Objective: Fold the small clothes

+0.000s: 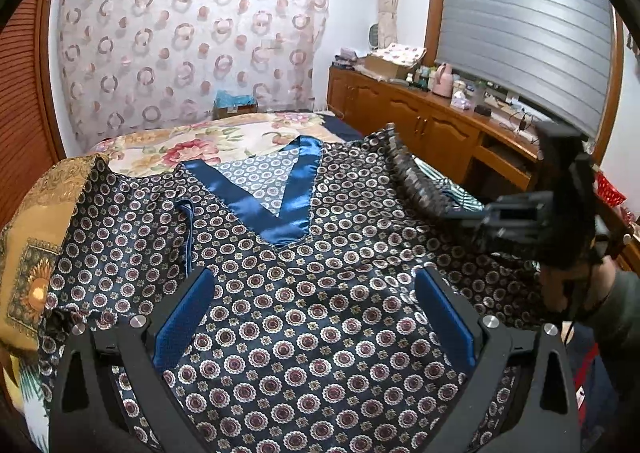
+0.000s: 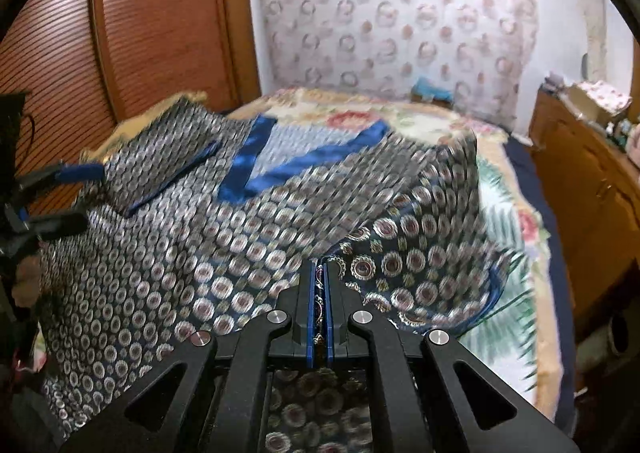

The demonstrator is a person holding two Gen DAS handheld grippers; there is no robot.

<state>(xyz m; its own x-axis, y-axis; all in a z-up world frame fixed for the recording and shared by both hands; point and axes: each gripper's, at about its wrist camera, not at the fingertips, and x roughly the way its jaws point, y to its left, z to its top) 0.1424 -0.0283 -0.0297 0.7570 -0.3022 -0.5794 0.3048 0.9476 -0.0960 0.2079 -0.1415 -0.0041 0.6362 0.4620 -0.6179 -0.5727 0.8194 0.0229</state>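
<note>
From the left wrist view, the left claw (image 1: 316, 317) stands wide open above the patterned top (image 1: 320, 293), its blue pads apart with cloth beneath them but nothing pinched. The top lies spread across the bed (image 1: 224, 137), V-neck trim (image 1: 288, 189) toward the far edge, one side overlapping the gold pillow (image 1: 36, 253) at the bed's left edge. At the right edge, the right claw (image 1: 464, 213) has the sleeve side lifted off the bed.

From the right wrist view, the right claw (image 2: 319, 309) is closed tight on a fold of the top (image 2: 400, 265), a thin strip of cloth showing between its pads. The garment looks satin-slick, so I judge it could slide out of that narrow bite if pulled fast. With the left claw (image 2: 56, 193) holding nothing, the whole top may drag across the bed rather than fold, and the neckline could skew or the cloth bunch.
</note>
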